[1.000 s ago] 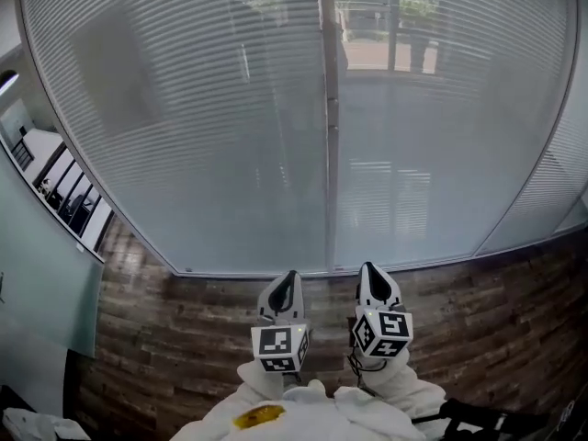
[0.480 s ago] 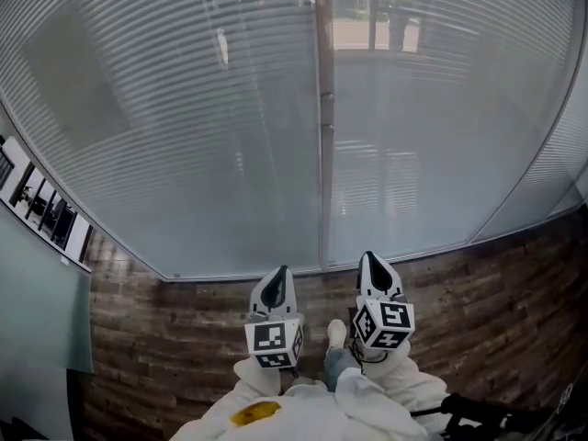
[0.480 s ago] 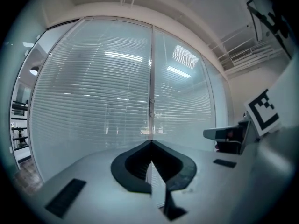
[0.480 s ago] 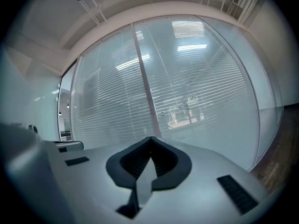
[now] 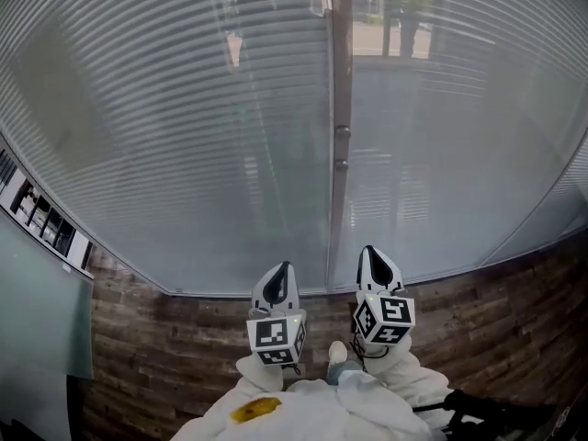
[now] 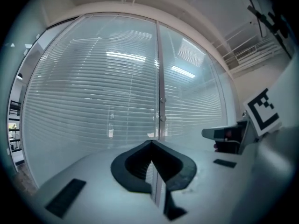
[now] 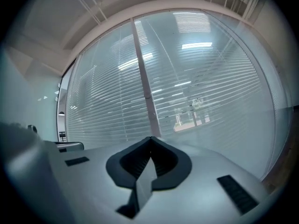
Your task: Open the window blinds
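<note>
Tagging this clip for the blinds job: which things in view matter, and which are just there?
Job: window blinds; knobs on the centre post, likely their control; left claw and right claw, both shut, empty.
Just there: plank floor; frosted panel at left; shoe.

blinds [image 5: 184, 136]: top cut off | sleeves [image 5: 409, 389]: cut by bottom edge

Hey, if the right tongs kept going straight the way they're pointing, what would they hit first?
Probably the vertical post between the two windows, or the glass just right of it. Depth is hard to judge. Nothing shows nearer in that line.
</note>
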